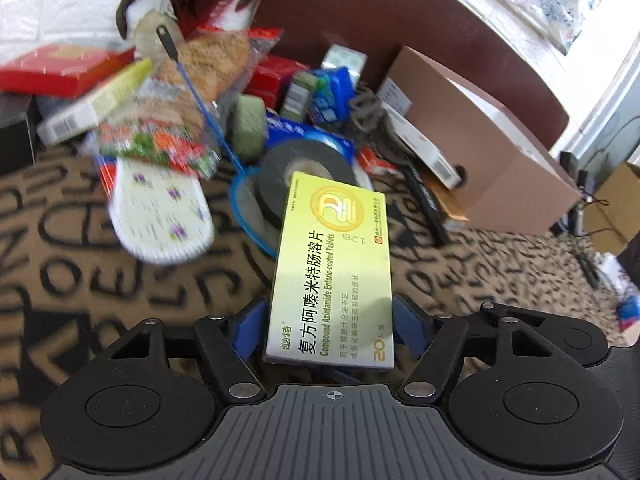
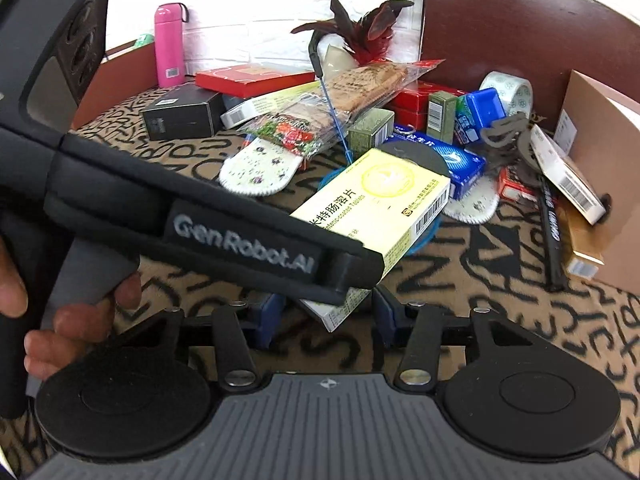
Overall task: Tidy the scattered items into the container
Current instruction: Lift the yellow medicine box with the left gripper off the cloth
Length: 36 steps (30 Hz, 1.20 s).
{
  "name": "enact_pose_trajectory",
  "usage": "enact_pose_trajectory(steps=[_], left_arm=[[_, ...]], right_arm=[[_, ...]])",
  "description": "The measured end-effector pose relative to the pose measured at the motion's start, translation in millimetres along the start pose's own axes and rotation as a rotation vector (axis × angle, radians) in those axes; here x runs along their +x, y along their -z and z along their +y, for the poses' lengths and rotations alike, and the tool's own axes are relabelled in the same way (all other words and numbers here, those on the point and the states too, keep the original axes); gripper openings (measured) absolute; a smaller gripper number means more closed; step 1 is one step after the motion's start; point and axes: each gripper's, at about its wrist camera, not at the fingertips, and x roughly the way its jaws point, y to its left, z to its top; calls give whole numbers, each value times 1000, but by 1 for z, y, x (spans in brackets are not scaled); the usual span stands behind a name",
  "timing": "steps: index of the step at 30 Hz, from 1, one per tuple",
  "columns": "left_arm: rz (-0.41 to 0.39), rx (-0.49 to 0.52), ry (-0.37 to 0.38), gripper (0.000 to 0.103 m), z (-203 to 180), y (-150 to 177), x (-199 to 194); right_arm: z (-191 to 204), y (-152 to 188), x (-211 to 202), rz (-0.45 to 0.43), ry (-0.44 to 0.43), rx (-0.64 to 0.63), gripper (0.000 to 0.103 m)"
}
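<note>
The yellow tablet box (image 1: 332, 268) sits gripped by the left gripper's (image 1: 330, 324) fingers; the right gripper's (image 2: 326, 312) fingers flank it, contact unclear.

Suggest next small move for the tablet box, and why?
Probably lift the yellow tablet box with the left tongs toward the cardboard box: their pads seem to press both sides, its far end rests on the tape roll, right tongs open around one corner.

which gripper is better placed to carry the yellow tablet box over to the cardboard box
Left, probably. The yellow tablet box lies lengthwise between the left gripper's fingers, lined up with them. The right gripper reaches only one corner.
</note>
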Motion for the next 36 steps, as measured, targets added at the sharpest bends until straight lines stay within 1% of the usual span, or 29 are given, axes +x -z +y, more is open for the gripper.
enact_pose_trajectory(steps=[4, 7, 9, 11, 13, 15, 18, 22, 24, 26, 27, 30, 32, 36], left_arm=[[31, 2, 53, 80, -23, 24, -10], [62, 10, 106, 80, -43, 44, -13], [82, 24, 146, 80, -57, 57, -13], [90, 57, 169, 81, -71, 66, -13], [91, 96, 162, 83, -83, 71, -14], [85, 103, 146, 85, -86, 72, -15], [78, 68, 131, 86, -81, 68, -17], [77, 40, 113, 86, -75, 63, -16], [81, 42, 107, 85, -75, 62, -13], [89, 49, 116, 84, -77, 59, -11], [92, 57, 125, 81, -79, 58, -10], [109, 83, 141, 77, -84, 54, -5], [111, 87, 136, 77, -85, 53, -2], [109, 61, 124, 78, -81, 51, 2]], right_arm=[[0, 18, -29, 11, -7, -19, 55], [-2, 38, -53, 36, -1, -26, 55], [-5, 53, -67, 52, 14, -27, 58], [-9, 67, -80, 58, 33, -7, 63], [-14, 79, -93, 52, 44, 31, 65], [-17, 87, -102, 45, 59, 57, 66], [-20, 93, -111, 30, 81, 80, 70], [-21, 95, -112, 11, 88, 93, 70], [-21, 93, -111, 0, 89, 91, 70], [-22, 92, -109, -5, 85, 87, 70], [-22, 91, -108, -5, 83, 86, 70], [-23, 91, -107, -2, 81, 84, 70], [-23, 91, -106, 1, 79, 78, 69], [-28, 90, -106, 1, 65, 84, 69]])
